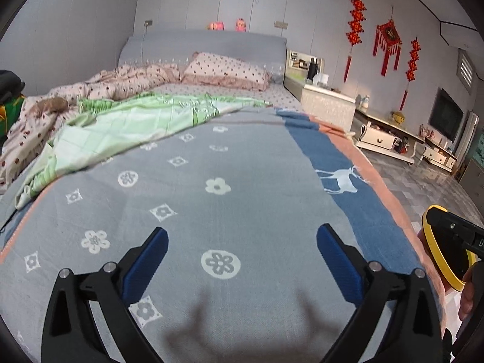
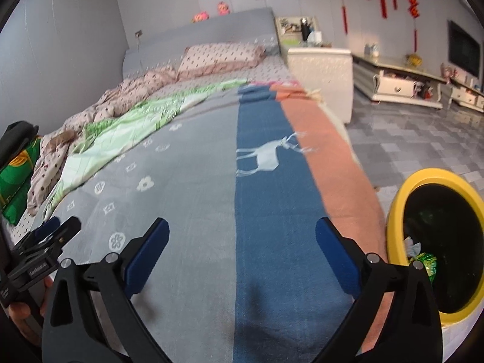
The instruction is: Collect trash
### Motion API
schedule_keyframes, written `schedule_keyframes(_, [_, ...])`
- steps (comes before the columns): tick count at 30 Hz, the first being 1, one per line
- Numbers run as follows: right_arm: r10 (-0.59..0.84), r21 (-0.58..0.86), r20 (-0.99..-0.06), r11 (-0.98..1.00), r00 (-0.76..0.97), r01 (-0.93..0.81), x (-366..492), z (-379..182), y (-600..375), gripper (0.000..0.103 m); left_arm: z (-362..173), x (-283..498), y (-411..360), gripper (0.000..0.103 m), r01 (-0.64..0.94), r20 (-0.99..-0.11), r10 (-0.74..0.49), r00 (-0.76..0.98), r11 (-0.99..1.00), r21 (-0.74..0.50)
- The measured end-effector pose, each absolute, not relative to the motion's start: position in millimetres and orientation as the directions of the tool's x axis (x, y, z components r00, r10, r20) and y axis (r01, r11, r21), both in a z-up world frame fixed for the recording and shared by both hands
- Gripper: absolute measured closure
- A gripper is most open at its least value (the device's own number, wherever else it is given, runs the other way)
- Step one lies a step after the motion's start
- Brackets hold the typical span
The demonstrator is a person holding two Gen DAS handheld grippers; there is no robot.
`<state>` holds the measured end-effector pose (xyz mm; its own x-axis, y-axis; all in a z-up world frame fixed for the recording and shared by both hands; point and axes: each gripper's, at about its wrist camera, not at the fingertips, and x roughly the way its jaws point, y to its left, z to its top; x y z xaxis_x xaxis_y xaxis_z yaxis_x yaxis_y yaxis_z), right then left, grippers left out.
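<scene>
Your right gripper (image 2: 242,236) is spread wide over the blanket (image 2: 193,181) with nothing between its 2 blue pads (image 2: 145,260). The yellow-rimmed trash bin (image 2: 399,211) sits just to its right, beside the bed's edge, its mouth facing up toward you; a green wrapper (image 2: 428,264) lies inside near the right finger. Your left gripper (image 1: 242,236) is likewise spread and empty, the bin off to its right.
</scene>
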<state>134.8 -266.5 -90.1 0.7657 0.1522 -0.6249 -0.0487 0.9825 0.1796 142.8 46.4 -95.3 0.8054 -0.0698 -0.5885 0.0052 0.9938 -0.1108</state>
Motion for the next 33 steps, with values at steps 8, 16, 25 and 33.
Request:
schedule_keyframes(8, [0.117, 0.186, -0.547, 0.982, 0.829, -0.016, 111, -70, -272, 0.008, -66, 115, 33, 0.008, 0.045, -0.487, -0.079, 0.870, 0.996, -0.080])
schedule_keyframes(16, [0.096, 0.199, -0.497, 0.980, 0.863, 0.006, 85, -52, -278, 0.008, -37, 89, 26, 0.008, 0.090, -0.411, -0.130, 0.902, 0.989, -0.115])
schedule_keyframes(25, [0.067, 0.190, -0.467, 0.981, 0.882, 0.026, 61, -40, -275, 0.008, -14, 64, 14, 0.008, 0.135, -0.342, -0.166, 0.925, 0.985, -0.112])
schedule_keyframes(33, [0.022, 0.175, -0.444, 0.982, 0.896, 0.063, 51, -37, -278, 0.008, -7, 56, 13, 0.008, 0.141, -0.317, -0.171, 0.933, 0.983, -0.114])
